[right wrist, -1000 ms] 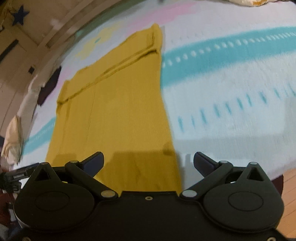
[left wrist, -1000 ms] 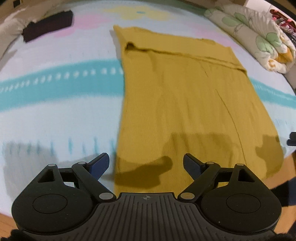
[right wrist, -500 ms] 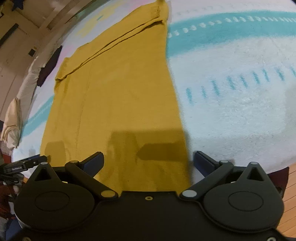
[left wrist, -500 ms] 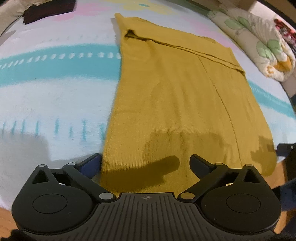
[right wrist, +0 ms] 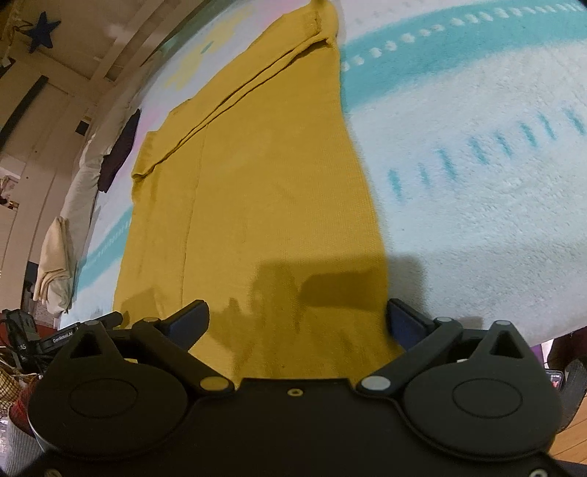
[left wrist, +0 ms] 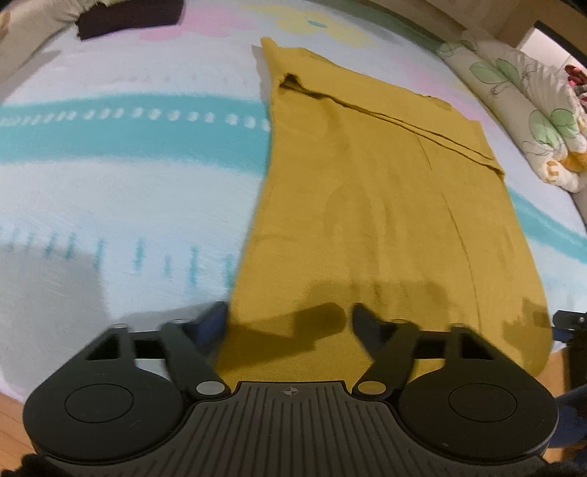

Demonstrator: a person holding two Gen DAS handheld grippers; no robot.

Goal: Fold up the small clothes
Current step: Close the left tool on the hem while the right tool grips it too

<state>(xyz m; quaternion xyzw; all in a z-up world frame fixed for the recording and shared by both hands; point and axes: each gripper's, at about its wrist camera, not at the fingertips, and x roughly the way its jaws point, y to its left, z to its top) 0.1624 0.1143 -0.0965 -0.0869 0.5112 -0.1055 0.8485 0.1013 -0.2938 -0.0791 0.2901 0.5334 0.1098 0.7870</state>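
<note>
Left wrist view: yellow garment (left wrist: pixel 385 220) spread flat on the bed, long axis running away from both grippers.

Its near hem lies at the near edge of the blanket (left wrist: pixel 128 190), above the wooden floor, and its far end, with a folded-over band across it, points toward the far edge. The left gripper (left wrist: pixel 288 317) is spread wide over the hem's left corner, fingers straddling the cloth edge, nothing pinched. In the right wrist view the right gripper (right wrist: pixel 297 319) is likewise spread over the garment (right wrist: pixel 256 183) at its right corner. Bare blanket (right wrist: pixel 477 165) lies wide on both sides of the cloth. A dark cloth (left wrist: pixel 128 18) sits near the far left corner and a floral quilt (left wrist: pixel 532 110) along the right edge, both well apart from the garment.
</note>
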